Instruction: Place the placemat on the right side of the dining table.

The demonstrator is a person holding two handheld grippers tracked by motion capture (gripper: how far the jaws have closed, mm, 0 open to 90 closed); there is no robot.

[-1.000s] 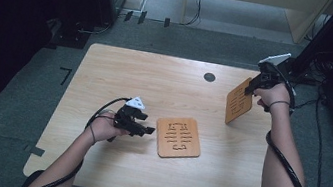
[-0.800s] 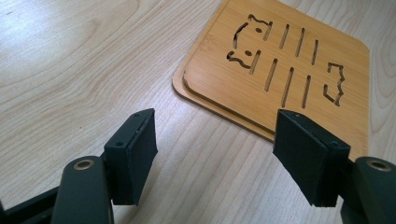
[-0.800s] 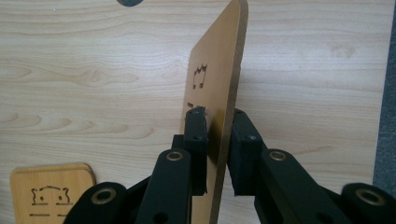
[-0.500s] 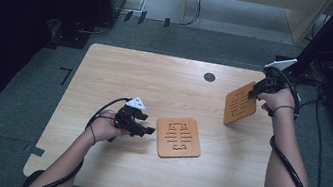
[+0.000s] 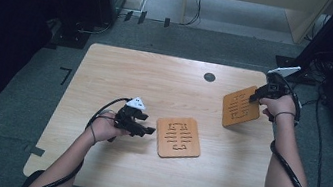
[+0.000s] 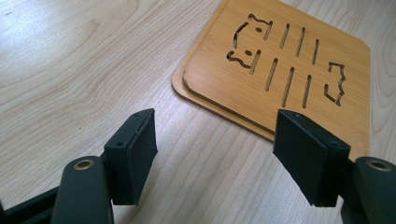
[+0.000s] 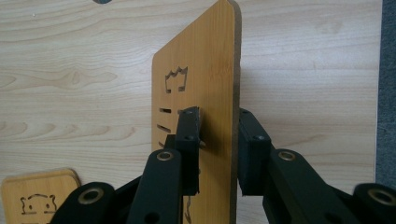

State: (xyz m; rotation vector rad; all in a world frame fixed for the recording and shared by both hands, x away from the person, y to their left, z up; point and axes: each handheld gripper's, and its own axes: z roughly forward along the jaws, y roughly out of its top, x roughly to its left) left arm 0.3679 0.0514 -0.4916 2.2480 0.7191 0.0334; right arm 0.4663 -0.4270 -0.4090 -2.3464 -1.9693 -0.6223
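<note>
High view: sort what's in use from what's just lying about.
In use:
- square bamboo trivet with cut slots, held on edge in the right claw
- stack of flat bamboo trivets on the table
- open left claw beside that stack

Lying about:
- round dark grommet in the light wooden table

Pale wood-grain table (image 5: 155, 86), smooth, faintly sheened. At 3 o'clock, upright square bamboo trivet (image 7: 201, 93): fine straight grain, satin face, darker cut edge. Near centre, flat stack of matching bamboo trivets (image 6: 280, 60), smooth, cut-outs crisp. Matt black plastic jaws with rubbery pads (image 6: 135, 149), brass-looking rivets.
</note>
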